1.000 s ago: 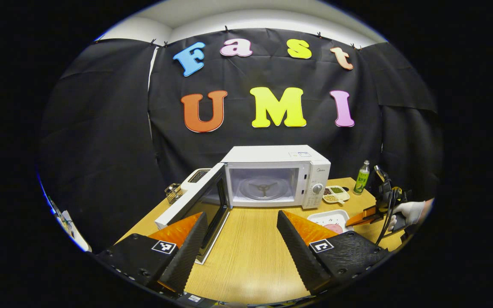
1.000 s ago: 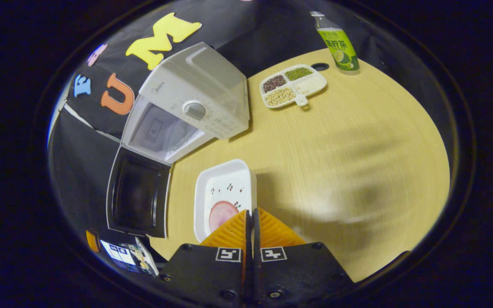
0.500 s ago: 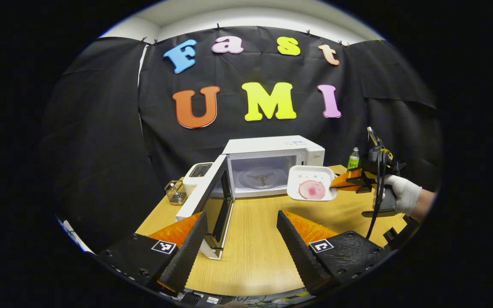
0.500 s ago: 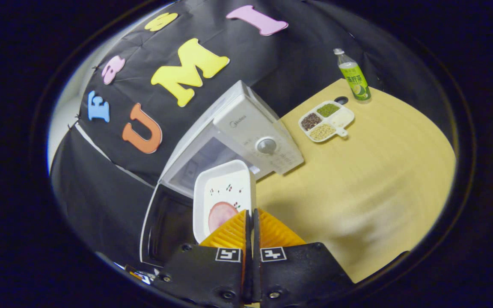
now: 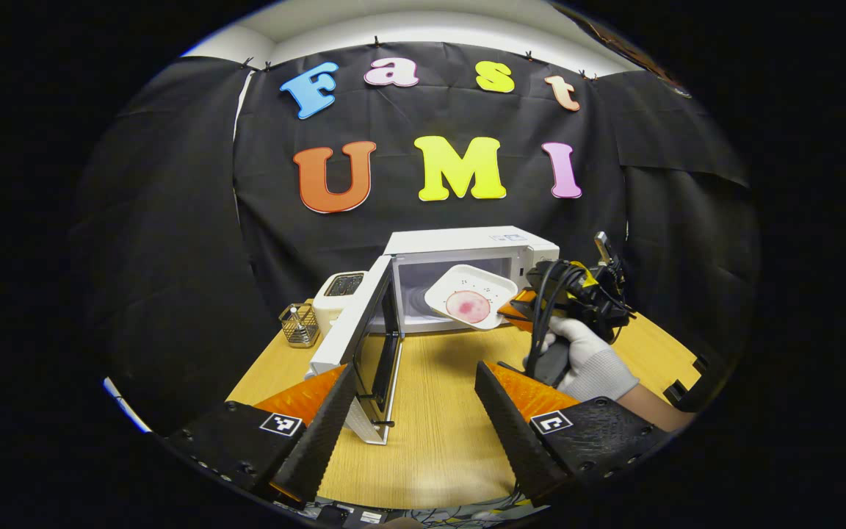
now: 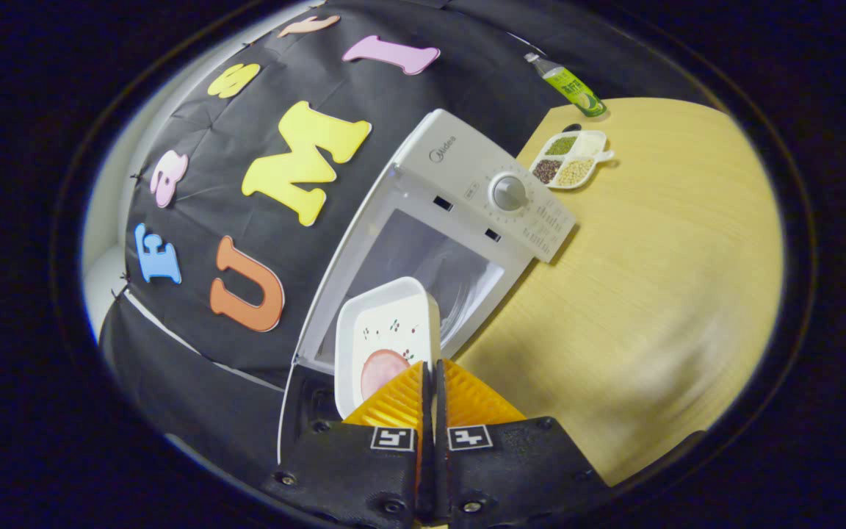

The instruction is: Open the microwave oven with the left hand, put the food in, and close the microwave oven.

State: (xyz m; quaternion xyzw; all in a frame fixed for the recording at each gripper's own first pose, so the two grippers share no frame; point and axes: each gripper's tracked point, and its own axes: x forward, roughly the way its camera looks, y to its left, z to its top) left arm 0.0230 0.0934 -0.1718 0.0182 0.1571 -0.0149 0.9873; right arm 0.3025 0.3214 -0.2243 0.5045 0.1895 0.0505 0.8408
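food tray [image 5: 471, 297] before open microwave [image 5: 460, 275]

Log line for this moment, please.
microwave door: open | right claw: shut on food tray rim, at microwave opening | left claw: open, empty

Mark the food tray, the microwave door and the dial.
food tray [image 5: 471, 294], left gripper view, its inner floor
microwave door [image 5: 364, 323], left gripper view, its edge
dial [image 6: 509, 192], right gripper view, knob face

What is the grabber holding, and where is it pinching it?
The right hand-held gripper holds a white tray with a pink slice of food, pinched at its rim. The left hand-held gripper holds nothing.
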